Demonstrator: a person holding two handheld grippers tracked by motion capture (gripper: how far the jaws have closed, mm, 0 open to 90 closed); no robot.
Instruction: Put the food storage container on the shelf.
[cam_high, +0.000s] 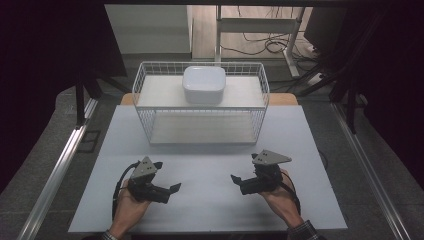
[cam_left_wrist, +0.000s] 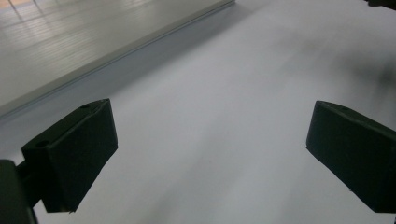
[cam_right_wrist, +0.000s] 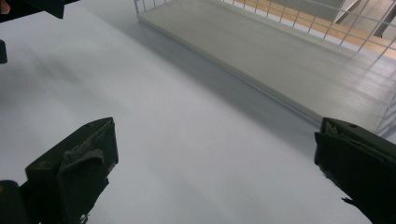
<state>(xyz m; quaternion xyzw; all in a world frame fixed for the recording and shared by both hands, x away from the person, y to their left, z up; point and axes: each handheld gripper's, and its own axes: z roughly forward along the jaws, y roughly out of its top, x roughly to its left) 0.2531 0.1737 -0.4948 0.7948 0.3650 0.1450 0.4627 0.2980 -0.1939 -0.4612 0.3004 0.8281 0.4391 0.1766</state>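
A white square bowl (cam_high: 204, 84) sits upside-up on the top shelf of a white wire rack (cam_high: 142, 82) at the back of the table. My left gripper (cam_high: 168, 176) rests low over the white tabletop (cam_high: 210, 200) at the front left, open, its jaws pointing right. My right gripper (cam_high: 244, 166) is at the front right, open, pointing left toward the other. In the left gripper view the left gripper (cam_left_wrist: 210, 140) has wide-apart jaws with bare table between them. The right gripper (cam_right_wrist: 215, 154) likewise holds nothing, with the rack's lower shelf (cam_right_wrist: 280, 51) ahead of it.
The rack's lower shelf (cam_high: 202, 129) is bare and open toward me. Metal rails (cam_high: 60, 165) run along both sides of the table. Desk legs and cables (cam_high: 270, 42) lie on the floor behind the rack.
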